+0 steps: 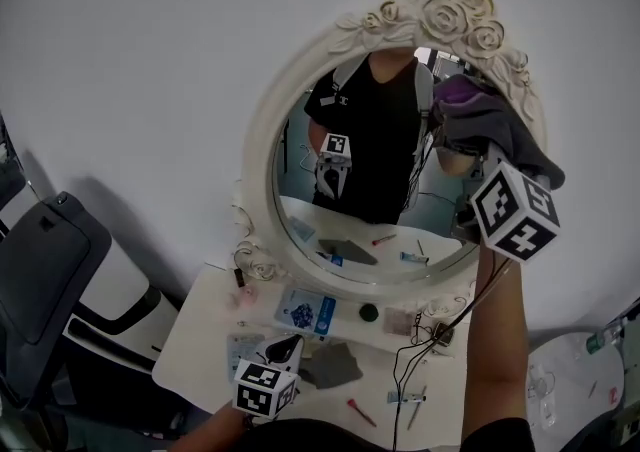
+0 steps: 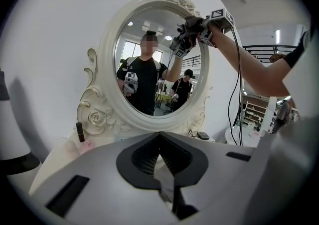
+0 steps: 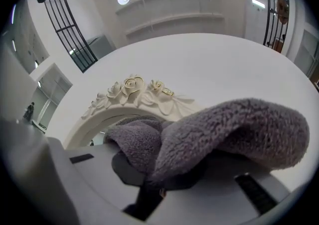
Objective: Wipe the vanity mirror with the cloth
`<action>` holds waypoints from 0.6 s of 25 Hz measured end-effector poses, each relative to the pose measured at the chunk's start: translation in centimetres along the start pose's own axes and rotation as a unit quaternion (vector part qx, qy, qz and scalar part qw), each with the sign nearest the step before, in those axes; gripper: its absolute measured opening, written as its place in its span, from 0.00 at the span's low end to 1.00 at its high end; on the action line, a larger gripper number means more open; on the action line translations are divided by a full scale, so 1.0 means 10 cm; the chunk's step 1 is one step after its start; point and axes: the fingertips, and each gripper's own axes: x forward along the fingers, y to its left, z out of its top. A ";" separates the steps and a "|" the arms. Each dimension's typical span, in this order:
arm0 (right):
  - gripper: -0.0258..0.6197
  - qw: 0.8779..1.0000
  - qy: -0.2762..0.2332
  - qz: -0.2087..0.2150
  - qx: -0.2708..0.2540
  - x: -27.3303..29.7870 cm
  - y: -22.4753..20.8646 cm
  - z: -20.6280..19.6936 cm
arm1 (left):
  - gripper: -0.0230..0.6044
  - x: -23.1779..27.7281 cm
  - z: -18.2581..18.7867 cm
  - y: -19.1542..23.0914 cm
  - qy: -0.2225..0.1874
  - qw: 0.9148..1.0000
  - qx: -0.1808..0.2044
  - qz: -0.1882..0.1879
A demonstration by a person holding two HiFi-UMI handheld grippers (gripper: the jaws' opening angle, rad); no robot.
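Most of the wiping looks like it's left to be done: the cloth (image 1: pixel 490 125) is clamped in the right tool (image 3: pixel 157 179) and held up at the mirror's (image 1: pixel 300 190) top-right edge. The left tool (image 2: pixel 167 169) is held closed and empty, low over the table (image 1: pixel 195 345).

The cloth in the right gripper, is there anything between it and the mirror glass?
Nothing visible stands between them. The right gripper is shut on the cloth, which is already at the upper right of the vanity mirror, by the rose carving.
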 end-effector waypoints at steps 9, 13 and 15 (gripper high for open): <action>0.09 0.999 0.003 0.011 -0.031 0.16 0.06 0.01 | 0.04 0.09 0.01 0.09 0.006 1.000 -0.008 0.007; 0.09 0.999 0.003 0.019 -0.039 0.11 0.06 -0.08 | 0.04 0.15 0.01 0.08 0.011 1.000 -0.009 0.002; 0.09 0.999 0.000 0.013 -0.047 0.04 0.04 -0.21 | 0.04 0.18 -0.01 0.05 0.015 1.000 -0.007 -0.002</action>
